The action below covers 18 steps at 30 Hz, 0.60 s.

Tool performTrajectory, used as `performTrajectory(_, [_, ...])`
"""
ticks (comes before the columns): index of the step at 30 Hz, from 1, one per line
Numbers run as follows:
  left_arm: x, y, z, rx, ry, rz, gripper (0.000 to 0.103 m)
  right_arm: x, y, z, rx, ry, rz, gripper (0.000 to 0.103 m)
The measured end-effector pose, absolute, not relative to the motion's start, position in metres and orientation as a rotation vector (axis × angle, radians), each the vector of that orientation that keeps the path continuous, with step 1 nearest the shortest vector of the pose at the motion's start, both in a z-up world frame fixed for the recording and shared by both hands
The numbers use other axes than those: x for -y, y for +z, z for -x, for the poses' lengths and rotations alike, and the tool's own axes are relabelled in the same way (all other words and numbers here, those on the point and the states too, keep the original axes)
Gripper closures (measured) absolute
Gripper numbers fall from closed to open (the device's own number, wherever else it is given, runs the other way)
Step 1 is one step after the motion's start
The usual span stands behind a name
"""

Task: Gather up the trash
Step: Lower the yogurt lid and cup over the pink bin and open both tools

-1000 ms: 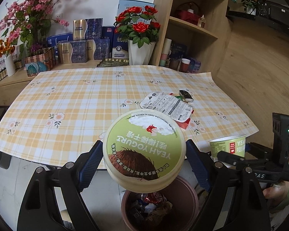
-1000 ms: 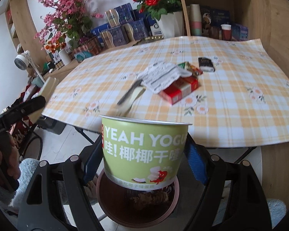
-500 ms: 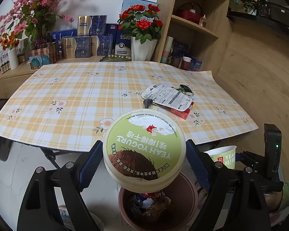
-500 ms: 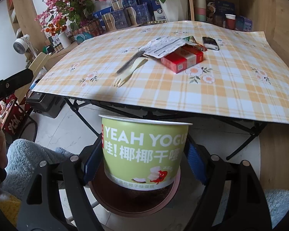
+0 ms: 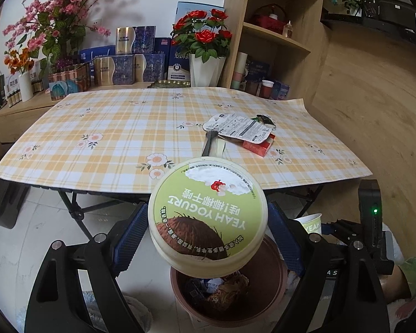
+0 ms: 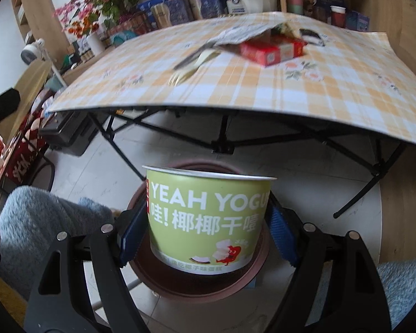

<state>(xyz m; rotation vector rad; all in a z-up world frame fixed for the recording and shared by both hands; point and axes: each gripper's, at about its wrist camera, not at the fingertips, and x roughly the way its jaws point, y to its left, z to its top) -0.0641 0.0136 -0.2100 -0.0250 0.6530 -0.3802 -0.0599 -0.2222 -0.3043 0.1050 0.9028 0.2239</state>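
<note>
My left gripper [image 5: 208, 227] is shut on a round green yogurt lid [image 5: 208, 213], held tilted just above a brown trash bin [image 5: 266, 291] that holds crumpled wrappers. My right gripper [image 6: 208, 224] is shut on an open green yogurt cup [image 6: 208, 216], upright, low over the same bin [image 6: 197, 280]. The cup [image 5: 310, 223] and right gripper also show at the right of the left wrist view.
A folding table with a yellow checked cloth [image 5: 119, 138] stands behind the bin. On it lie a white wrapper [image 5: 241, 127], a red box [image 5: 258, 144], a fork [image 6: 191, 63] and a dark packet [image 5: 264, 118]. Vases, boxes and wooden shelves stand behind.
Both grippers have dropped below the table's edge and drawn back from it. The lid and the cup now sit closer over the bin.
</note>
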Motion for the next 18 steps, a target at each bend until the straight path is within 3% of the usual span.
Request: performTrajectory(18, [-0.013, -0.244, 0.071, -0.685, -0.379, 0.003, 0.019, 0.199, -0.321, 0.047, -0.956, 0.253, -0.103, 0.024])
